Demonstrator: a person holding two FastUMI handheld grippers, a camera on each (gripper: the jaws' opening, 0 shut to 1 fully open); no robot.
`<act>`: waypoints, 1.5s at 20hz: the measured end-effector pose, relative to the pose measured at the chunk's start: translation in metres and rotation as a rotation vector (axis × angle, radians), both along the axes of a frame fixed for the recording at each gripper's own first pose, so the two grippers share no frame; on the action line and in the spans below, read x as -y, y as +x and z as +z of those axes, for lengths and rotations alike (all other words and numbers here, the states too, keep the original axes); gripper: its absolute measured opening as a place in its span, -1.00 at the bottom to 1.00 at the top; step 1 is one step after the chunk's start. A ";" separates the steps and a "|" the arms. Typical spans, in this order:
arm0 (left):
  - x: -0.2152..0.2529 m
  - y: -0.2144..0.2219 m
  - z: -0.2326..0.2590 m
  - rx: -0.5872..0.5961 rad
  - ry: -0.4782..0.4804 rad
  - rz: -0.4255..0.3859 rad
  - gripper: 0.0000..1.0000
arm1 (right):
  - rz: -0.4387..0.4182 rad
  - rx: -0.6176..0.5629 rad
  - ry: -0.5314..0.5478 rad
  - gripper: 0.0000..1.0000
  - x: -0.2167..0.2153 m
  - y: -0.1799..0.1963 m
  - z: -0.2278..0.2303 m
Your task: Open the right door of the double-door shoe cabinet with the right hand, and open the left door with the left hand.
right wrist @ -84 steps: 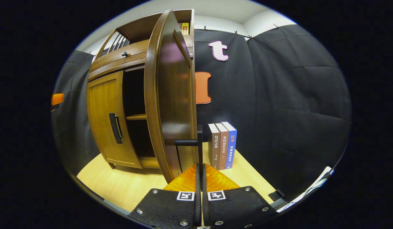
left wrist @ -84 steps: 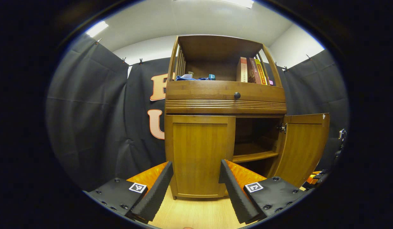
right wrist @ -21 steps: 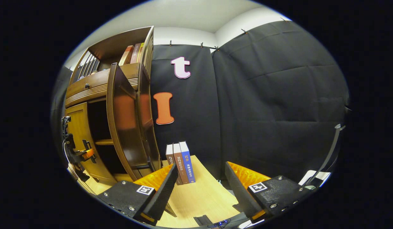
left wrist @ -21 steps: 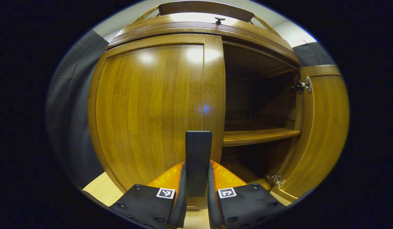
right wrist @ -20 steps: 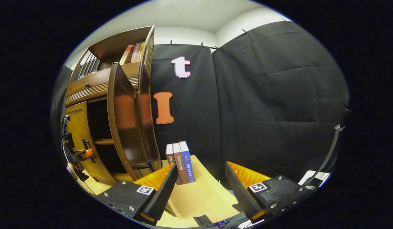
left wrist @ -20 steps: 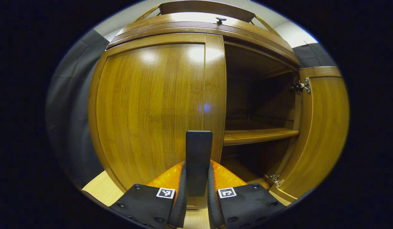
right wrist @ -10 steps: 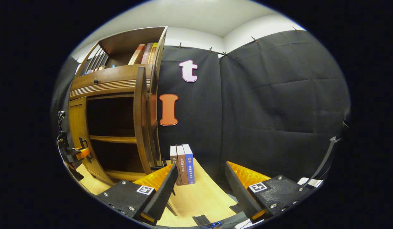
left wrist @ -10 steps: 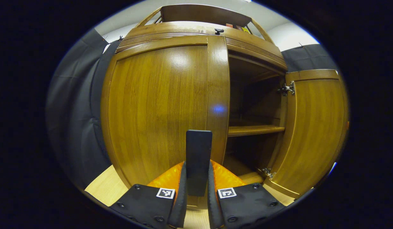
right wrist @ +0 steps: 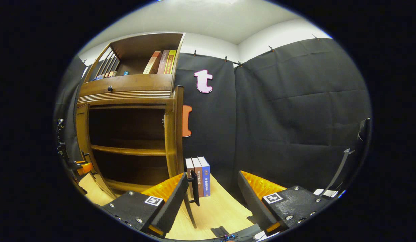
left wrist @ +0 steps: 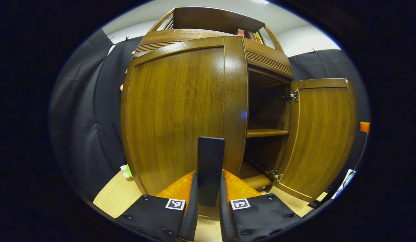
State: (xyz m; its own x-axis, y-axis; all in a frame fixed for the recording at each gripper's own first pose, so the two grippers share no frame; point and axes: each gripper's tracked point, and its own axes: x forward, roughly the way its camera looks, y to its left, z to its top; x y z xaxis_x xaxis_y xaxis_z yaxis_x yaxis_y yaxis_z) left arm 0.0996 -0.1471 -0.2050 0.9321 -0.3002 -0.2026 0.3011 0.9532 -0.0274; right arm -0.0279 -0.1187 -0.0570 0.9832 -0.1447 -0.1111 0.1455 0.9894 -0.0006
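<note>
Now the left gripper (left wrist: 209, 188) is pinched on the left door's handle (left wrist: 211, 168) — a dark upright bar that stands straight ahead between the two fingers, its long axis vertical. That left door (left wrist: 181, 111) has swung partly out from the shoe cabinet (right wrist: 127, 90); its free edge is nearest the camera, while its hinge side lies off to the left of the view. This is the relation the coming move turns on, in my judgement: the handle sits on the free edge, so the pull has to sweep toward the hinge side in an arc rather than come straight back, or the bar may slip from the grip.

To the right, in the left gripper view, the right door (left wrist: 320, 134) stands wide open, with the inner shelf (left wrist: 265, 133) bare between the doors. In the right gripper view, the right gripper (right wrist: 209, 191) hangs spread and holds nothing, with the right door's handle (right wrist: 195, 188) just beside its left finger and a row of books (right wrist: 198, 179) standing on the wooden floor (right wrist: 214, 211) beyond. So the right half looks done — the left door is about halfway.
</note>
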 end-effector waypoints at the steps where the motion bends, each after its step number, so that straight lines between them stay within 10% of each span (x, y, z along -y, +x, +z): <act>1: -0.003 -0.004 0.001 -0.008 0.002 -0.005 -0.29 | 0.000 0.003 0.001 1.00 -0.005 -0.002 0.001; 18: -0.093 -0.070 0.012 -0.002 0.024 -0.079 -0.31 | 0.171 0.033 0.005 1.00 -0.149 0.010 0.014; 30: -0.181 -0.085 0.023 0.024 0.052 0.038 -0.70 | 0.302 0.027 0.033 1.00 -0.232 0.020 0.003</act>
State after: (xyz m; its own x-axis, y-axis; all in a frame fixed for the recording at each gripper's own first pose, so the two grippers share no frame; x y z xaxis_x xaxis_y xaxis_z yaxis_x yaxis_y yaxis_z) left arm 0.0144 0.0337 -0.1819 0.9473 -0.2542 -0.1947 0.2647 0.9639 0.0294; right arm -0.0078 0.1134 -0.0543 0.9838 0.1583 -0.0837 -0.1561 0.9872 0.0321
